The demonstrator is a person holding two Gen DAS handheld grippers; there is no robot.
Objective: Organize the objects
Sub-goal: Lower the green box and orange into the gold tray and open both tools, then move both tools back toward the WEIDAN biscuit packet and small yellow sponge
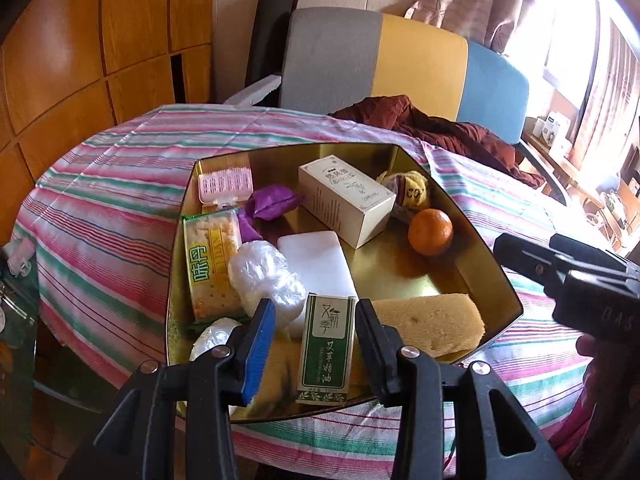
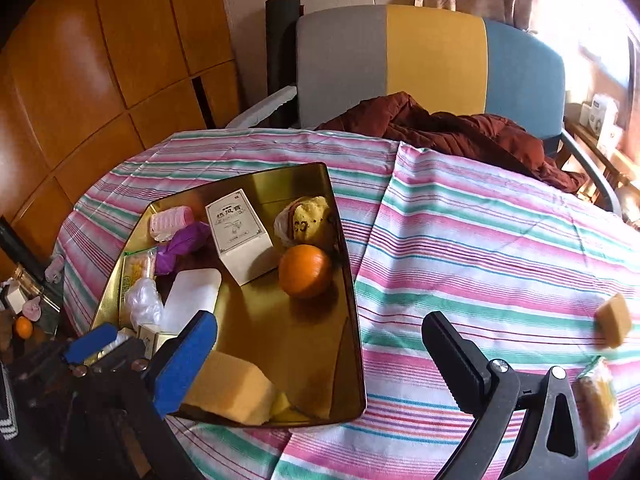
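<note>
The green box [image 1: 326,350] stands upright at the near edge of the gold tray [image 1: 496,264], between the open fingers of the left tongs [image 1: 316,344], which flank it without clearly touching; it is a slim carton, green and white with printed characters. If it is being released, I would draw the tongs straight back so neither finger tips it. The right tongs [image 2: 320,356] hang wide open and empty over the tray's corner and the striped table [image 2: 480,240], near the sponge [image 2: 228,392].
</note>
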